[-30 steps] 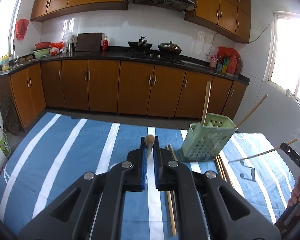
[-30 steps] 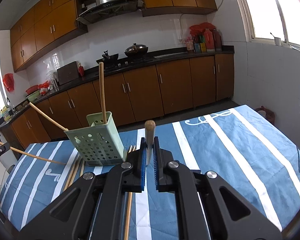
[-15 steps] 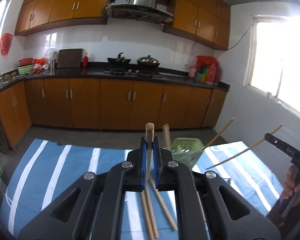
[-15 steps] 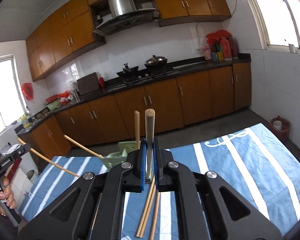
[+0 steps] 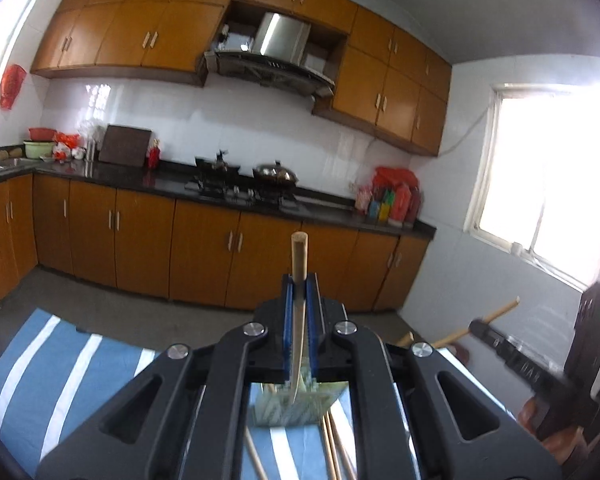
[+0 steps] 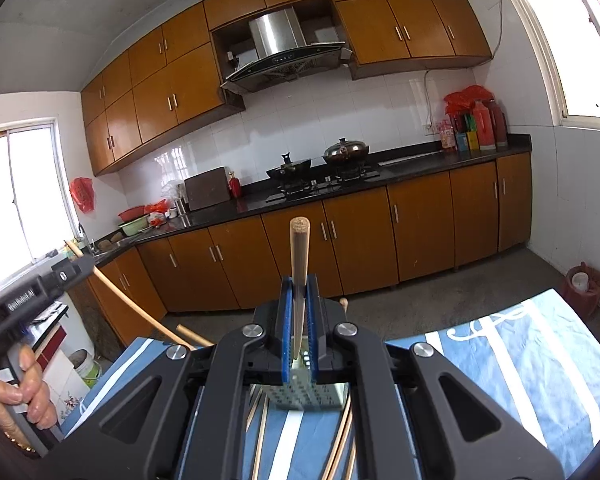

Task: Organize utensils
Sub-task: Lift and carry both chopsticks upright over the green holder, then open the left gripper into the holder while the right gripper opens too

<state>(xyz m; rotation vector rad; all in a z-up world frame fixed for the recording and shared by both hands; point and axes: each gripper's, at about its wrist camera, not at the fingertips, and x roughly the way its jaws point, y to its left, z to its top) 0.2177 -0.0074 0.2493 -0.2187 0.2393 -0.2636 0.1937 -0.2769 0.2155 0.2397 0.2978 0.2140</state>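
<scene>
Left view: left gripper (image 5: pixel 299 296) has risen, clamping a chopstick (image 5: pixel 299 264); the green basket (image 5: pixel 296 406) now sits beneath it. Right view: right gripper (image 6: pixel 299 296), also lifted, pinches its chopstick (image 6: pixel 299 256); only here, a hand (image 6: pixel 18 388).

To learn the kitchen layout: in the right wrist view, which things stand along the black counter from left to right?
Red basin → dark cutting board → red bottle → black wok → lidded steel pot → red containers.
</scene>
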